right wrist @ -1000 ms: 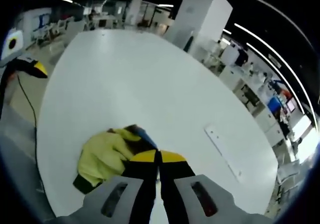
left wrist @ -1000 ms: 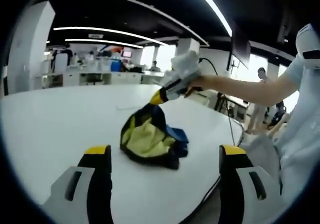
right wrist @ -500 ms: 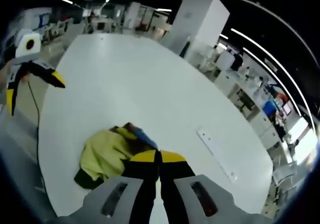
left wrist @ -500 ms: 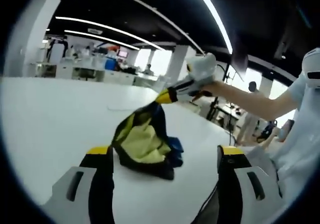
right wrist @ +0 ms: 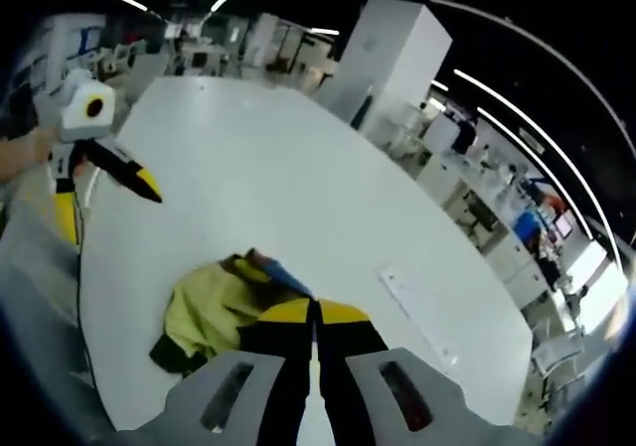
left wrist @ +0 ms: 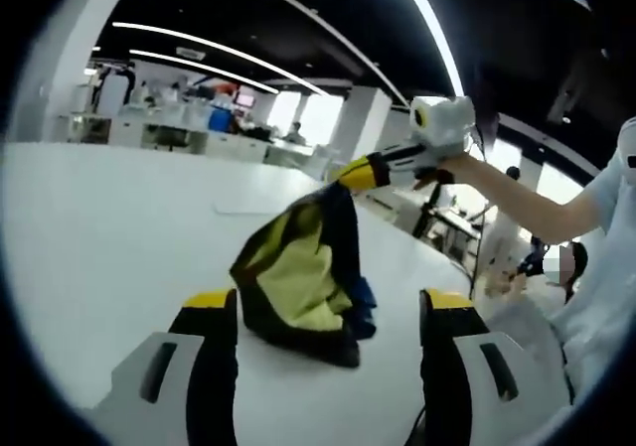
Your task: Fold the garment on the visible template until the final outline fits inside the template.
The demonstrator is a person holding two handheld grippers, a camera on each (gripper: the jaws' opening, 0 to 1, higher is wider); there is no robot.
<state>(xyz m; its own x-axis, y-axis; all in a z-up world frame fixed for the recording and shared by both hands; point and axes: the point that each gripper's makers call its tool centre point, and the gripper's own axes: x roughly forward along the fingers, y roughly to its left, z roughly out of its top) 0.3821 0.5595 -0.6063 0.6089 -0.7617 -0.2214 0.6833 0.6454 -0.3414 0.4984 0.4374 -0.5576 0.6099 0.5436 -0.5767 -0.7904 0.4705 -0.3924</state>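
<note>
On table (right wrist: pixel 298 198): one garment (left wrist: pixel 298 277); right gripper (right wrist: pixel 315 314) pinching it.

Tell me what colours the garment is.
Yellow-green with black trim and some blue, clearest in the left gripper view.

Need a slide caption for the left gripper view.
Right gripper lifts a crumpled yellow-and-navy garment off the white table; left gripper open.

A white bench (right wrist: pixel 258 168) carries a flat white strip (right wrist: pixel 417 317) near its right-hand edge. Beyond its far edge stand a broad white pillar (right wrist: pixel 397 54) and rows of office desks (left wrist: pixel 159 138).
</note>
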